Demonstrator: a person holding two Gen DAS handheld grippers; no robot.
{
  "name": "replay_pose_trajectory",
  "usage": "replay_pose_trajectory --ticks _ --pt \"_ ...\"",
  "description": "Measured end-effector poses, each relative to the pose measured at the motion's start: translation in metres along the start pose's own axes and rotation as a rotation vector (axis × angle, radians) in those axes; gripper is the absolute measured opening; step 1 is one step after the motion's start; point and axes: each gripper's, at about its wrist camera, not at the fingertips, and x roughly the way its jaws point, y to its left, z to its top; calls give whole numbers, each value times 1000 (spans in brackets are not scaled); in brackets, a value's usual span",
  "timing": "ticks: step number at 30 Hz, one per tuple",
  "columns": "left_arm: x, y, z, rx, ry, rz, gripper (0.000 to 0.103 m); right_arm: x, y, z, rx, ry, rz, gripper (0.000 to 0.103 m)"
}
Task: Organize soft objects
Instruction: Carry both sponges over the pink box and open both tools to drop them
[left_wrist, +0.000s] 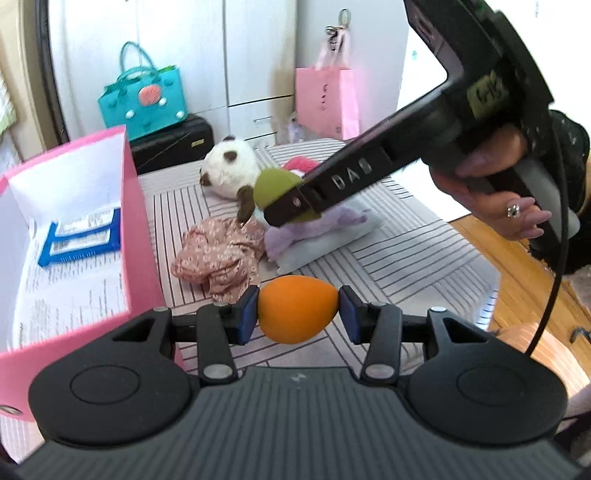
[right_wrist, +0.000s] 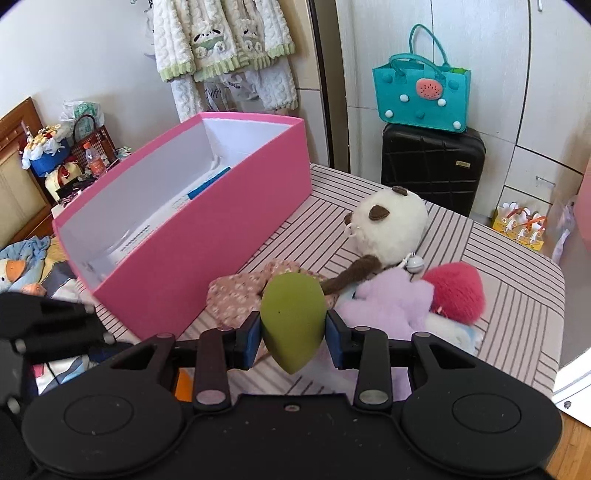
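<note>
Orange sponge (left_wrist: 297, 309) clamped in left gripper (left_wrist: 298, 314); green sponge (right_wrist: 292, 320) pinched in right gripper (right_wrist: 293, 334); pink box (right_wrist: 207, 236) contents partly hidden

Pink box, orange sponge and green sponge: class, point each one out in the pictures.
pink box (right_wrist: 207, 236): right wrist view, on its long outer side wall.
orange sponge (left_wrist: 295, 308): left wrist view, on its rounded middle between the fingers.
green sponge (right_wrist: 292, 314): right wrist view, on its broad front face.

I see a matt, smooth orange foam egg-shaped sponge (left_wrist: 297, 309) and a matt olive-green foam teardrop sponge (right_wrist: 292, 322). The pink cardboard box (right_wrist: 207, 236) looks smooth, the white panda plush (right_wrist: 391, 225) fuzzy, the striped tablecloth (right_wrist: 509, 295) woven.
</note>
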Motion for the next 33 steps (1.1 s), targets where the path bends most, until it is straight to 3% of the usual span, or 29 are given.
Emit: replay_pose_trajectory --ticks 7,15,25,33 --pt "-34 -3 14 78 -3 -24 45 -33 14 -3 -23 -20 -18 42" --pt "-72 5 27 100 -18 -9 45 -65 35 -2 -50 -56 5 43" --pt "-95 34 35 82 -41 84 45 -79 71 12 -122 -119 24 43" --pt "-106 74 46 33 -64 109 45 -69 87 38 -173 -147 57 43"
